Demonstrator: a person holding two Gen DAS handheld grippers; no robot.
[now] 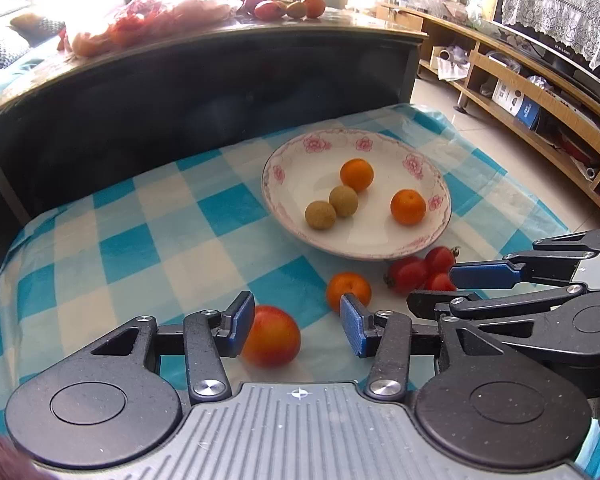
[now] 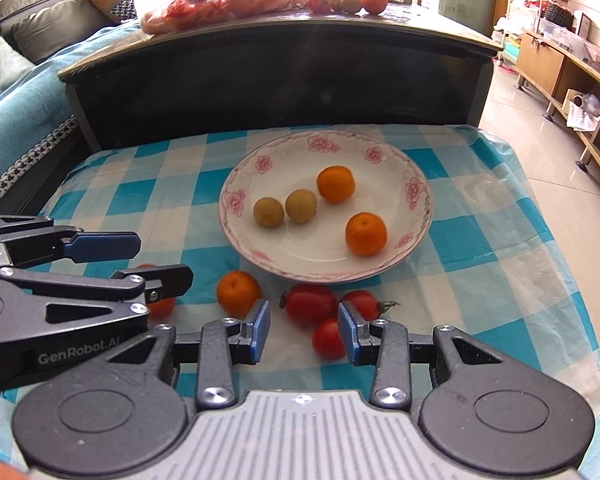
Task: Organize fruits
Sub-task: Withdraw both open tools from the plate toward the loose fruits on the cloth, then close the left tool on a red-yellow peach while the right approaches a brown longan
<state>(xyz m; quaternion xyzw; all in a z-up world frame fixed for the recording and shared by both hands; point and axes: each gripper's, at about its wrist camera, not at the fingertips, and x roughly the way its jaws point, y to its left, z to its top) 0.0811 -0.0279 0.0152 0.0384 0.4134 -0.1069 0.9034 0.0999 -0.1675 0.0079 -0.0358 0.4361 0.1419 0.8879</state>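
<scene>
A white plate with pink flowers (image 1: pixel 380 236) (image 2: pixel 320 252) sits on the blue checked cloth and holds two oranges (image 1: pixel 356 175) (image 2: pixel 366 234) and two brown longans (image 1: pixel 343 201) (image 2: pixel 301 206). In front of it lie a loose orange (image 1: pixel 348 291) (image 2: pixel 238 293), three red tomatoes (image 1: pixel 408 274) (image 2: pixel 310 304) and a red-orange fruit (image 1: pixel 274 336) (image 2: pixel 162 307). My left gripper (image 1: pixel 298 326) (image 2: pixel 140 260) is open around the red-orange fruit, which lies against its left pad. My right gripper (image 2: pixel 305 332) (image 1: pixel 448 288) is open low over the tomatoes, the smallest one (image 2: pixel 327 338) beside its right pad.
A dark coffee table (image 1: pixel 220 80) (image 2: pixel 280 72) rises just behind the cloth, with a bag of fruit (image 1: pixel 152 24) (image 2: pixel 220 4) and loose fruit (image 1: pixel 284 6) on top. Wooden shelves (image 1: pixel 520 80) line the right wall. A sofa (image 2: pixel 20 20) is at the left.
</scene>
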